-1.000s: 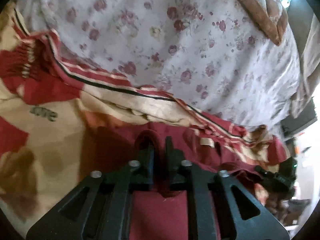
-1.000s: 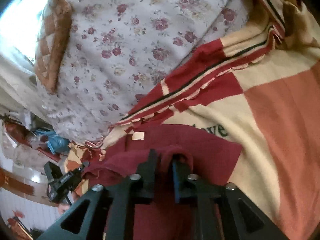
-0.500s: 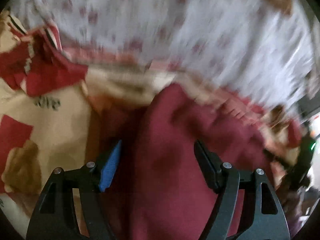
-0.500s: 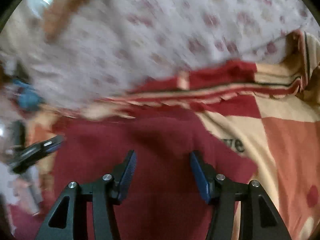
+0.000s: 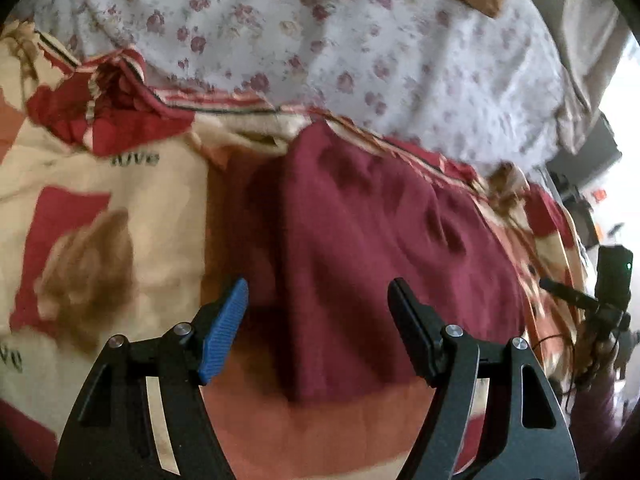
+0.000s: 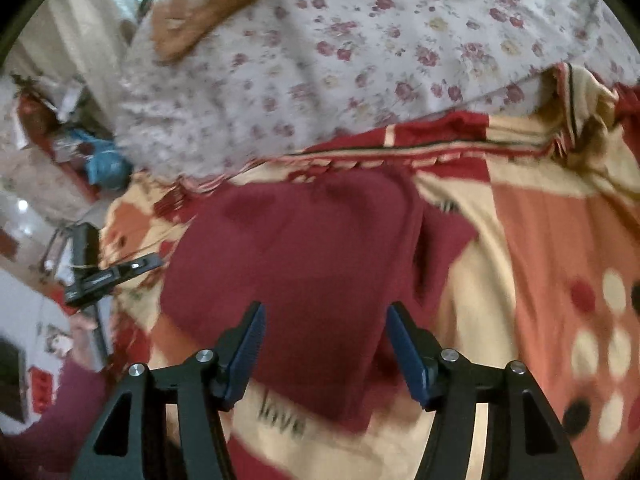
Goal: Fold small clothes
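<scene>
- Left gripper (image 5: 318,320) now apart, empty; a second ago clamped on dark maroon knit garment (image 5: 372,248).
- Right gripper (image 6: 324,344) opening, nothing between.
- Garment released, folded, frame centre on red-cream patterned blanket (image 5: 120,208); fold looks placed.

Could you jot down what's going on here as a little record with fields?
surface: patterned blanket over a floral sheet
garment: maroon cloth, lying flat on the blanket
left tool: open, nothing between its pads
right tool: jaws opening, above the cloth, not gripping it
also in view: brown quilted cushion at the far end
</scene>
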A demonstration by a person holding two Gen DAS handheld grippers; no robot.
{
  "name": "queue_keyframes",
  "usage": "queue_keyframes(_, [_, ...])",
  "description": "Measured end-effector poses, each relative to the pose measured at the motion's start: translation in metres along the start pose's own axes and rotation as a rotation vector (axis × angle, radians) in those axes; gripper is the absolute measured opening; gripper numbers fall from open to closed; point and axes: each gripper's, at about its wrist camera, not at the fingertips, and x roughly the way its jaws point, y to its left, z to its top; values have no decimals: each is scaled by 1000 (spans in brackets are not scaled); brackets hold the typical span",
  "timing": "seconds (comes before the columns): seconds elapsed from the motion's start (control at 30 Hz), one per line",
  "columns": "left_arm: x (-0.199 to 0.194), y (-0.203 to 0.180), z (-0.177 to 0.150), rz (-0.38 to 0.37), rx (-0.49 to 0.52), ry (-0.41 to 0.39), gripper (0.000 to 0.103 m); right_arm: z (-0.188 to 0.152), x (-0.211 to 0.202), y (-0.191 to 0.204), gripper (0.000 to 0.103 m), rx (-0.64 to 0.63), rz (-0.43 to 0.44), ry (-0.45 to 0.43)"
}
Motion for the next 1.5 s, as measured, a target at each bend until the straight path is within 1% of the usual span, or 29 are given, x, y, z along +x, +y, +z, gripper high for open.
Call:
queue_keyframes(0.07, [3, 1, -18, -49, -18, 36, 73, -17, -3, 5, 60, -8, -14, -4])
queue_keyframes(0.1, [5, 1, -25, -61, -20, 54, 73, -27, -3, 6, 60, -14, -35, -7])
queue_keyframes(0.13, [8, 0, -32, -61, -16, 65, 73, -35, -2, 7, 60, -16, -48, -7])
queue_keyframes(0.2, [15, -4, -42, -49, 8, 79, 73, -51, 7, 9, 60, -17, -44, -5])
queue_keyframes(0.3, [25, -8, -48, -54, 26, 98, 70, -60, 20, 13, 50, -29, -62, -16])
queue_keyframes(0.33, [27, -8, -49, -47, 33, 93, 62, -61, 27, 15, 47, -37, -78, -17])
queue_keyframes(0.37, [27, -8, -48, -29, 44, 97, 46, -62, 33, 15, 44, -39, -92, -19])
queue_keyframes(0.4, [28, -9, -47, -4, 53, 101, 37, -62, 40, 15, 36, -32, -90, -18])
queue_keyframes(0.43, [28, -7, -45, 2, 51, 103, 27, -62, 47, 15, 25, -33, -88, -11])
queue_keyframes(0.47, [26, -5, -44, 0, 44, 104, 23, -61, 54, 17, 18, -48, -117, -14])
queue_keyframes(0.5, [22, -4, -42, 3, 41, 103, 23, -59, 54, 17, 10, -56, -136, -21])
queue_keyframes(0.57, [7, -4, -41, 42, 70, 78, 19, -56, 46, 18, 9, -67, -136, -29])
queue_keyframes(0.6, [1, -4, -42, 63, 80, 66, 17, -57, 37, 21, 8, -95, -152, -43])
queue_keyframes(0.63, [-5, -2, -44, 85, 88, 58, 8, -58, 26, 24, 8, -124, -169, -61])
queue_keyframes(0.67, [-9, 0, -46, 90, 95, 46, 8, -59, 21, 23, 8, -127, -178, -67])
queue_keyframes(0.7, [-9, 5, -49, 75, 89, 45, 8, -61, 17, 19, 8, -118, -182, -66])
queue_keyframes(0.73, [-1, 11, -54, 64, 68, 63, 8, -64, 18, 14, 8, -108, -181, -56])
queue_keyframes(0.77, [5, 14, -57, 66, 56, 73, 8, -67, 24, 10, 8, -96, -190, -36])
queue_keyframes(0.83, [9, 15, -61, 59, 40, 54, 8, -73, 40, 4, 8, -73, -195, 9])
queue_keyframes(0.9, [2, 14, -61, 33, 29, 33, 9, -74, 38, 4, 8, -60, -182, -3])
queue_keyframes(0.97, [-5, 12, -58, 38, 20, 20, 10, -69, 21, 1, 9, -3, -154, -26])
queue_keyframes(1.0, [-11, 10, -56, 46, 19, 9, 13, -66, 11, 1, 16, 20, -153, -48])
queue_keyframes(1.03, [-15, 8, -54, 43, 22, -3, 25, -62, 1, 3, 25, 23, -164, -72])
queue_keyframes(1.07, [-20, 4, -51, 32, 25, -16, 42, -58, -4, 6, 29, 13, -176, -86])
queue_keyframes(1.13, [-24, -3, -44, 33, 30, -49, 55, -45, -8, 18, 31, -22, -191, -115])
queue_keyframes(1.23, [-19, -17, -30, 81, 42, -82, 55, -19, 11, 31, 31, -52, -199, -117])
queue_keyframes(1.33, [-2, -29, -17, 166, 18, -93, 55, 9, 45, 36, 31, -55, -235, -92])
queue_keyframes(1.4, [14, -31, -11, 242, 6, -104, 55, 31, 72, 33, 31, -40, -223, -59])
queue_keyframes(1.5, [37, -23, -12, 336, 4, -94, 55, 54, 108, 25, 31, -21, -277, -23])
